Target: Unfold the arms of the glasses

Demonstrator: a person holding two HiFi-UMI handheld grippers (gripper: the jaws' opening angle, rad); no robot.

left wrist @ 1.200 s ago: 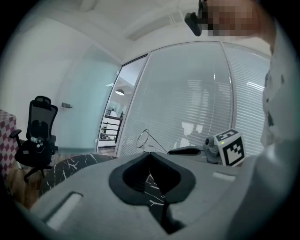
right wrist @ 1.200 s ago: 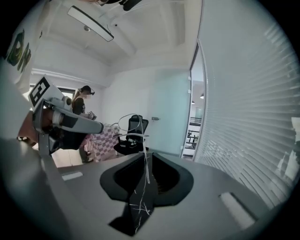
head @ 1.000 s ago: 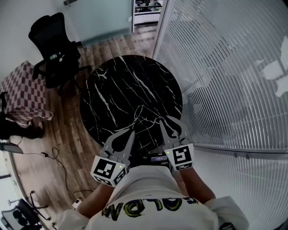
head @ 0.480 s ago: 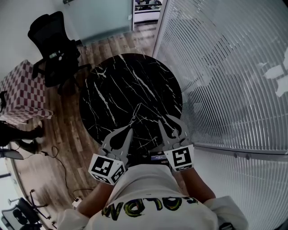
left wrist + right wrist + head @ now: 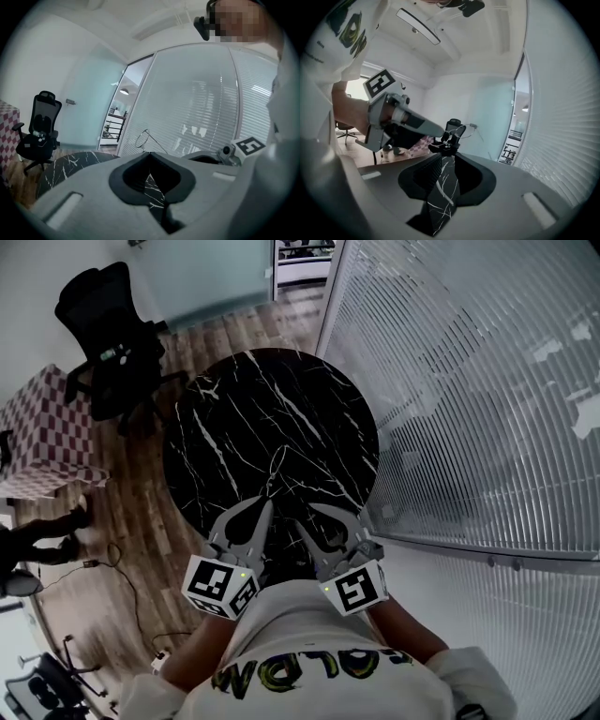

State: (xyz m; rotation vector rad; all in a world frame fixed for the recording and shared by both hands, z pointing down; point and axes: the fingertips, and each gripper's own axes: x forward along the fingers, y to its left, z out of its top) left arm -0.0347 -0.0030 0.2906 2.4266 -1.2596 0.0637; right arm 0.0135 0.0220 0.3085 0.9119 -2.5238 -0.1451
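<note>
Pinching glasses (image 5: 142, 138), left claw (image 5: 151, 152), near table (image 5: 272, 409) edge

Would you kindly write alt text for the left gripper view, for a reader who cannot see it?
The left gripper, jaws shut, holds thin wire-rimmed glasses at its tips; one lens ring and a straight arm show above them. The right gripper sits close at the right. Behind are a black marble table and, far left, a black office chair.
</note>
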